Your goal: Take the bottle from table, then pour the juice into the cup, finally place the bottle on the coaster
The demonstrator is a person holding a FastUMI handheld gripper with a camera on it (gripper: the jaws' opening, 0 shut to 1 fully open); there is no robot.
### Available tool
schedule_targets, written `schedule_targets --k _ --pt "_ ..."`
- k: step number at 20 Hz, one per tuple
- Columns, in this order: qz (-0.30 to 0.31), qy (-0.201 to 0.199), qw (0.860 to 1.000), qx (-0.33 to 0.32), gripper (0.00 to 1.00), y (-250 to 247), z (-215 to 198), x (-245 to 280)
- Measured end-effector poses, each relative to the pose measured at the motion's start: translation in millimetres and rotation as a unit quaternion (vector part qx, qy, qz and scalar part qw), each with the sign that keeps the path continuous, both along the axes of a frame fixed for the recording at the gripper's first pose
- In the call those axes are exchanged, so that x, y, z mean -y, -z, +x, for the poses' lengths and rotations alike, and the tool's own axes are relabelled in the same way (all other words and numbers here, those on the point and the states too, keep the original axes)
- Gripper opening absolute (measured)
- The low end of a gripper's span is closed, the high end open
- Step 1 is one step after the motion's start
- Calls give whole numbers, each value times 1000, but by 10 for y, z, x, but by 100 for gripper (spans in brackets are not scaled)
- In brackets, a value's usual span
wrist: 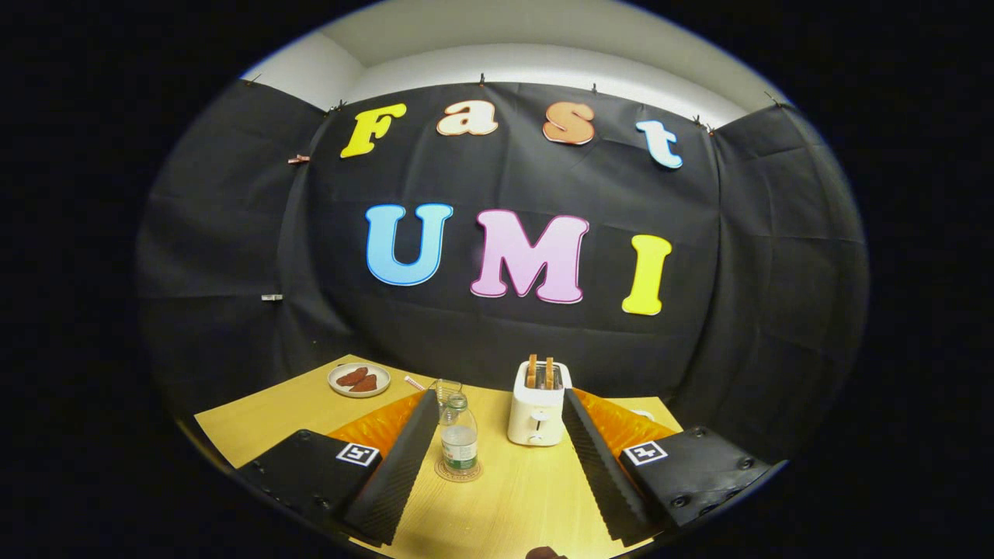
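Clear plastic, the bottle (459, 435) stands upright on the round coaster (458, 470), just beside your left finger and between the two fingers. Your gripper (497, 415) is spread wide, touching nothing. Just beyond the bottle stands the glass cup (446, 388). To the right, near your right finger, a white toaster (537, 404) holds two slices. Far left on the wooden table (268, 415) sits a plate (359, 380) with reddish-brown food.
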State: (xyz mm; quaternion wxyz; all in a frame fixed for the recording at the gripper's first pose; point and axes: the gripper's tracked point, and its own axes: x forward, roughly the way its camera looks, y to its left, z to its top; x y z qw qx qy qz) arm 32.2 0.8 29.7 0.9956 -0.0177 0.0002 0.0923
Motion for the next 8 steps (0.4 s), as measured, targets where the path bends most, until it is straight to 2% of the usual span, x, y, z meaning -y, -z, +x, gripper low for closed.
schedule_targets --k 4,8 --pt "-12 42 999 6 97 -58 -439 220" --pt "-5 55 998 -3 98 -33 -673 256"
